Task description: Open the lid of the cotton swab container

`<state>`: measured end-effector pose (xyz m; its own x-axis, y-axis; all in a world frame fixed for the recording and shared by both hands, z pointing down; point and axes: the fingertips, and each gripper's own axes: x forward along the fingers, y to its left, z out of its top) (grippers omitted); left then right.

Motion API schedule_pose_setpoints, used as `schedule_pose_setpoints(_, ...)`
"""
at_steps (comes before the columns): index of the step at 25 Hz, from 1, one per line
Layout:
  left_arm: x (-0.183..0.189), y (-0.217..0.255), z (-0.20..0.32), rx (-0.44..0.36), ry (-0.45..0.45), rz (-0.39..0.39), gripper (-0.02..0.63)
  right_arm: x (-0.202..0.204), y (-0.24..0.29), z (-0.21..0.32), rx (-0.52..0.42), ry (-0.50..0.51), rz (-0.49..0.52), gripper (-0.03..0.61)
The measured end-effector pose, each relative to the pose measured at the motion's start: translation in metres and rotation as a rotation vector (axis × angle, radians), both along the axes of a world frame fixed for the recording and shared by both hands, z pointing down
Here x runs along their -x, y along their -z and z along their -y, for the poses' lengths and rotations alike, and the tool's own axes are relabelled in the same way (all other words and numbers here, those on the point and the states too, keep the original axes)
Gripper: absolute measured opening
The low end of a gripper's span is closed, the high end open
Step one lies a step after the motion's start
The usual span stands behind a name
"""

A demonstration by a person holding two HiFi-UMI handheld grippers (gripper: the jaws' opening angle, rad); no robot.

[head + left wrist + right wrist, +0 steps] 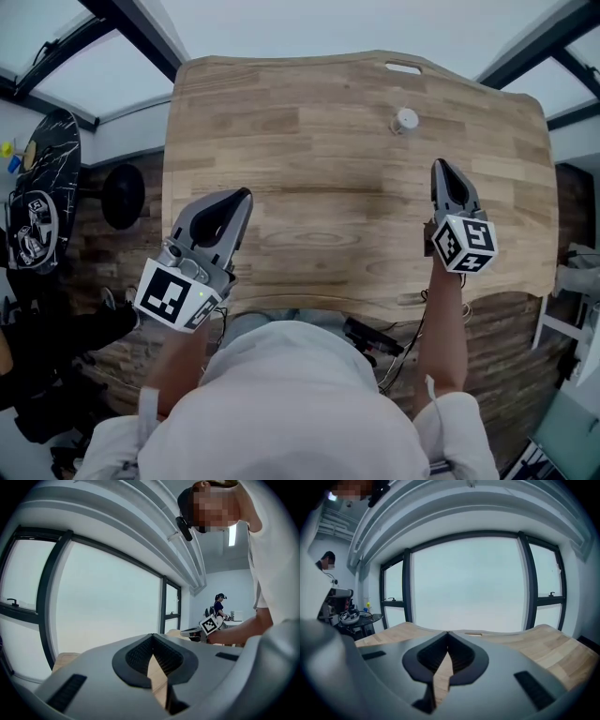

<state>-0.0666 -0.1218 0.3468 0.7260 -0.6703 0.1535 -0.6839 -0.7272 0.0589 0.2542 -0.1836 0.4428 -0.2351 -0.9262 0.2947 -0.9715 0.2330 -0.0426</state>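
Cotton swab container (405, 120) stands upright near the counter's (309, 141) far edge, right of centre. It lies ahead and slightly left of the right claw (442, 167), the nearer one, and is not touching it. The left claw (244, 195) is well apart. Both claws are closed and empty.

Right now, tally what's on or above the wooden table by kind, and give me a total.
White cotton swab container: 1
Handheld tools: 2, the left tool and the right tool, both shut and empty
Total: 3
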Motion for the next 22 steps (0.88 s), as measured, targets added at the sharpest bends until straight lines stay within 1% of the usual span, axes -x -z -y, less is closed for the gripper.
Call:
schedule_pose_setpoints(3,-0.001,0.006,-0.002,-0.014,-0.019,-0.011,0.012,0.001,0.031,-0.017,-0.056,-0.001,0.018,0.02)
schedule_pose_setpoints(8,-0.004,0.016,-0.007,-0.029,-0.047,-0.025,0.012,0.011,0.069,-0.044,-0.117,0.015,0.037,0.02)
schedule_pose_setpoints(13,-0.01,0.028,-0.013,-0.048,-0.072,-0.036,0.014,0.017,0.106,-0.071,-0.188,0.004,0.048,0.02)
schedule_pose_setpoints(22,-0.02,0.047,-0.022,-0.079,-0.098,-0.054,0.014,0.025,0.142,-0.11,-0.239,0.004,0.017,0.02)
